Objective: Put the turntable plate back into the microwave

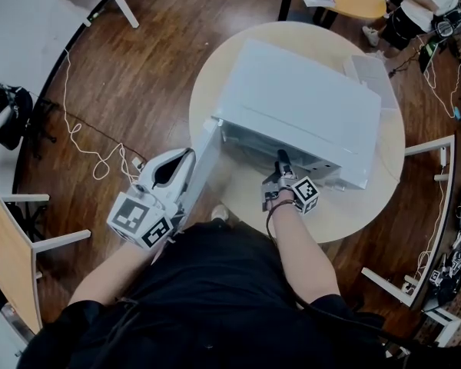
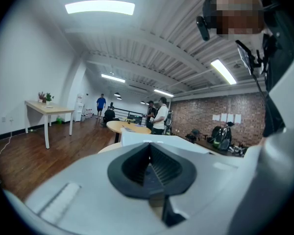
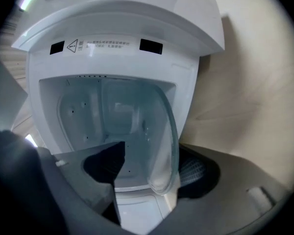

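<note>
At the mouth of the microwave [image 1: 307,102], my right gripper [image 3: 154,168] clamped the turntable plate [image 3: 161,126] on edge; insertion was in hand, levelling it onto the cavity floor [image 3: 132,179] seemingly next, while at 8 o'clock my left gripper [image 2: 148,173] hung closed, empty.

Black short-sleeved top [image 1: 215,298]. On left gripper [image 2: 149,168] and right gripper [image 1: 283,160]: grey shells, black ribbed fingers [image 3: 197,169], 1 black-and-white marker cube [image 1: 142,221] behind the fingers of each.

Dark wood floor [image 1: 161,68], round pale table [image 1: 353,206] — brick wall [image 2: 206,114] and ceiling strip lights [image 2: 100,7] beyond.
</note>
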A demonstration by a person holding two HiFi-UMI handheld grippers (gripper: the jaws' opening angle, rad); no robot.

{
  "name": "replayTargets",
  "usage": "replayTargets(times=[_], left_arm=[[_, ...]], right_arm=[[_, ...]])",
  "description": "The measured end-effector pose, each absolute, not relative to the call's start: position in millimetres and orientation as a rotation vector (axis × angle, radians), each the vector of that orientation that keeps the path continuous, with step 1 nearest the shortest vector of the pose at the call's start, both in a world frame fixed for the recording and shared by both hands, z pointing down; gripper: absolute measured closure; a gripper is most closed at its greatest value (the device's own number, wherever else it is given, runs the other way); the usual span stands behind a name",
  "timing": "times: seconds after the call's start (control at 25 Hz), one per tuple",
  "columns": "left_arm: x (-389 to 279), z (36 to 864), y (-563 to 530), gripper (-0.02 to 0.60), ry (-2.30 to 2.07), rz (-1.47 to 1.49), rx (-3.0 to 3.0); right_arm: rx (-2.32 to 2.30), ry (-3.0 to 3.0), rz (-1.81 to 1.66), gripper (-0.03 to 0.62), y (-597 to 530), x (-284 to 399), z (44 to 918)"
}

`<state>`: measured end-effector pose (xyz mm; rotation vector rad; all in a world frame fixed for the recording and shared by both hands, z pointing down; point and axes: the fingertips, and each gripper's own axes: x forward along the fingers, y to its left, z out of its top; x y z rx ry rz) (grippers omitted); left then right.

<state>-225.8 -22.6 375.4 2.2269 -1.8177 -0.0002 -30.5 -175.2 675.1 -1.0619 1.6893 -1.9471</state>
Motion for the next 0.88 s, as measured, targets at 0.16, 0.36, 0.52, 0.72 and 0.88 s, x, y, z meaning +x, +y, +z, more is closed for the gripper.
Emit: replayTargets(times=[0.16, 0.36, 0.52, 0.72, 0.88], left_arm=[[-223.5, 375.3, -21.6, 0.575, -1.818, 0.004, 2.230], [-220.7, 376.4, -22.4, 0.575, -1.813, 0.005, 2.234], [-216.3, 378.3, -23.0, 0.575, -1.789, -0.002, 2.246], [-218.1, 378.7, -23.3, 0.575, -1.741, -0.026, 2.261], [-220.4, 376.4, -32.7, 0.575, -1.734, -0.049, 2.258]], right_arm=[[-1.065, 1.695, -1.963, 0.272, -171.3, -29.8, 679.6], [-1.091, 1.708, -2.001, 0.272, -157.4, -21.2, 690.4], [-1.116, 1.727, -1.995, 0.272, -148.7, -8.3, 691.7], [-1.129, 1.755, -1.973, 0.272, -134.8, 7.8, 688.3], [-1.133, 1.750, -1.950, 0.272, -134.4, 27.9, 675.5]])
